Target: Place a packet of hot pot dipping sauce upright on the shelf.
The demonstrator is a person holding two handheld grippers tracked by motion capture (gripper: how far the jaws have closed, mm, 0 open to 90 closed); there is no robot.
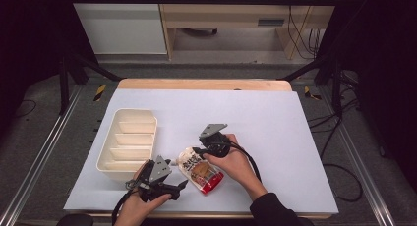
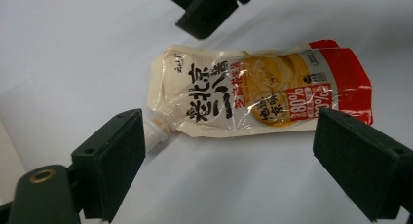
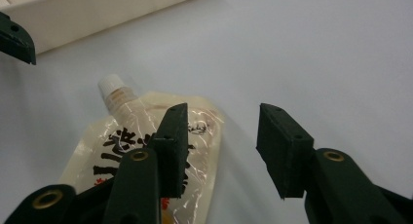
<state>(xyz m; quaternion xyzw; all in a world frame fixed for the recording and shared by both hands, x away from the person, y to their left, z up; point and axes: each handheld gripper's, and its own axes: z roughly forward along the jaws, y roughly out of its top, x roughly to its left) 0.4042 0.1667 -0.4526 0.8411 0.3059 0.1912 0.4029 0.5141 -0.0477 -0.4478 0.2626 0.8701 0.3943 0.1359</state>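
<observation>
A sauce pouch [image 1: 199,169] lay flat on the white sheet [image 1: 275,123] that covered the table, near the front edge and a little left of centre. Its white spout [image 1: 173,162] pointed toward about ten o'clock in the high view, at the tray [image 1: 127,142], and its red end lay toward four o'clock. The pouch was sealed, cap on; printed black characters and a picture of pale sauce covered its face.

The tray, cream plastic, sat at about nine o'clock from the pouch, just beside the spout but apart from it. Cross walls split it into four compartments. Those that could be seen into held nothing; the nearest one was partly hidden behind the left gripper.

The left gripper [image 1: 181,185] hovered at about seven o'clock from the pouch. In the left gripper view [image 2: 229,151] its jaws stood wide, the spout [image 2: 157,128] just beside the left jaw and the pouch [image 2: 258,92] beyond the tips, nothing between the pads.

The right gripper [image 1: 196,150] came in from about one o'clock over the pouch's upper edge. In the right gripper view [image 3: 221,136] its jaws were partly open, one above the pouch [image 3: 126,151] near its top corner, the other over bare sheet. Whether a jaw touched the pouch could not be told.
</observation>
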